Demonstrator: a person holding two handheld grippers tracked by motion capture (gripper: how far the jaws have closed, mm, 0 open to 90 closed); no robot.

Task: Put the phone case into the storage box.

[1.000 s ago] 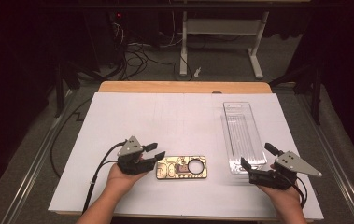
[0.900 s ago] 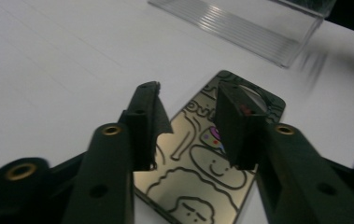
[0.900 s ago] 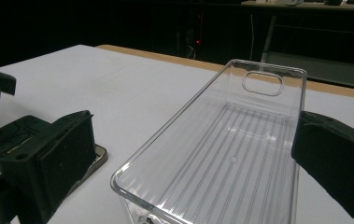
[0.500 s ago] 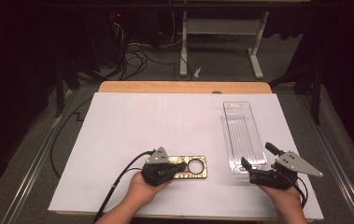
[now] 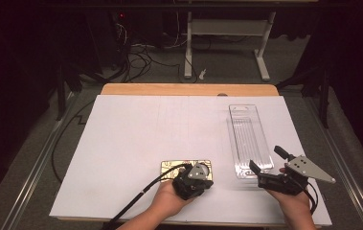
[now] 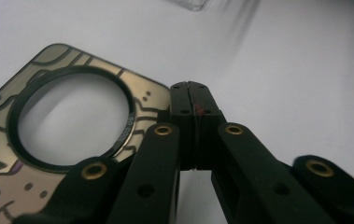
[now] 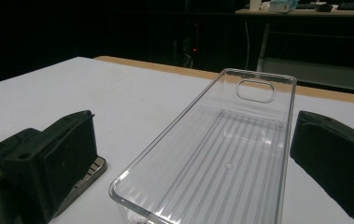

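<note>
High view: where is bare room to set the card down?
Bare white sheet runs left of the clear tray and beyond the gold card. It is crowded along the near edge, where the left gripper, card, tray end and right gripper sit close.

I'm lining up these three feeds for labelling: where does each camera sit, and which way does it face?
High view: above the person's side, looking forward and down on the table; forearms and both hand-held grippers show.
Left gripper view: rides the left hand-held gripper, looking along its closed jaws at the gold card.
Right gripper view: rides the right hand-held gripper, facing the clear tray.
Shared: card and tray appear in the high view too.
</note>
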